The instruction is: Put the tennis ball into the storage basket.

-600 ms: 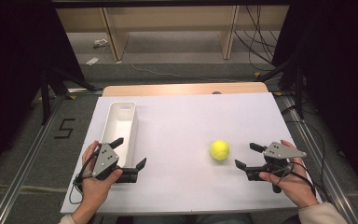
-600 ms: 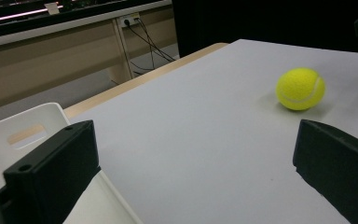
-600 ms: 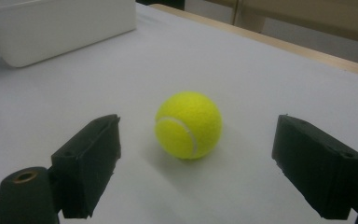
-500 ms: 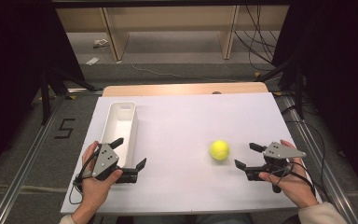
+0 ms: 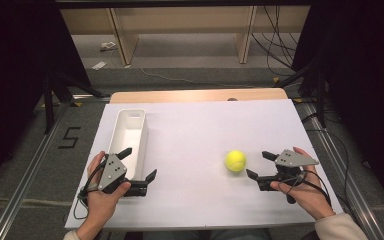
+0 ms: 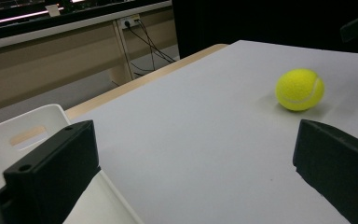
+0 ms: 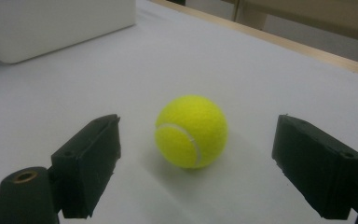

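Note:
A yellow tennis ball rests on the white table top, right of centre. My right gripper stands open just to its right, jaws pointing at it; in the right gripper view the ball lies a short way ahead between the two spread jaws, untouched. My left gripper is open near the front left, one jaw by the near end of the white bin. The left gripper view shows the ball far off at the right and the bin's rim at the left.
The long white bin lies lengthwise along the left side of the table. A wooden strip runs along the table's far edge. Cables and shelf legs stand on the floor beyond. A "5" mark is on the floor at the left.

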Demonstrator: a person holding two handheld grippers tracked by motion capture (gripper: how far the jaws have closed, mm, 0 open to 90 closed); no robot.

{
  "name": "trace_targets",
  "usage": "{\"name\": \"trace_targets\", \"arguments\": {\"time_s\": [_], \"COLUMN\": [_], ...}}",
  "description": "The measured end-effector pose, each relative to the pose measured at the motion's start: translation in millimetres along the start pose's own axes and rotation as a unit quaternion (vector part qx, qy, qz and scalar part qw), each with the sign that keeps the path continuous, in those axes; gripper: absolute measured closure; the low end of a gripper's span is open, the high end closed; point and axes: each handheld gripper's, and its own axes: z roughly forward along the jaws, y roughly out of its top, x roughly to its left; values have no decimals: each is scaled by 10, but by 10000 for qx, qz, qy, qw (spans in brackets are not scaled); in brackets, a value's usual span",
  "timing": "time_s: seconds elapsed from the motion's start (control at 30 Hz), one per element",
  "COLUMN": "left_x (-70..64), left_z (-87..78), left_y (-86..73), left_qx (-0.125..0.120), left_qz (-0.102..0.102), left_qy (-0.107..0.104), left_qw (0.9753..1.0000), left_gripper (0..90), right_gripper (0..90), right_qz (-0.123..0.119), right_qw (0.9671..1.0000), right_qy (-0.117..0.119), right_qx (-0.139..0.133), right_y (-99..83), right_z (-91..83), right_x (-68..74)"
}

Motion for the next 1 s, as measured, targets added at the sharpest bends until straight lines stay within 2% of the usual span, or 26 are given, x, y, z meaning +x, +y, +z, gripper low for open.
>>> {"name": "trace_targets", "arguments": {"time_s": [0.33, 0.67, 1.0], "left_x": [-2, -5, -5], "left_z": [-4, 0, -1], "left_y": [6, 8, 9], "left_qx": [-16, -16, -15], "left_qz": [17, 24, 23], "left_qy": [2, -2, 1], "left_qw": [10000, 10000, 10000], "left_gripper": [0, 0, 0], "right_gripper": [158, 158, 158], "right_qz": [-13, -45, -59], "right_qw": [9999, 9990, 9978], "right_qy": [-23, -109, -52], "right_qx": [111, 436, 656], "right_y": [35, 45, 26], "right_z": [180, 477, 642], "right_x": [-6, -66, -76]}}
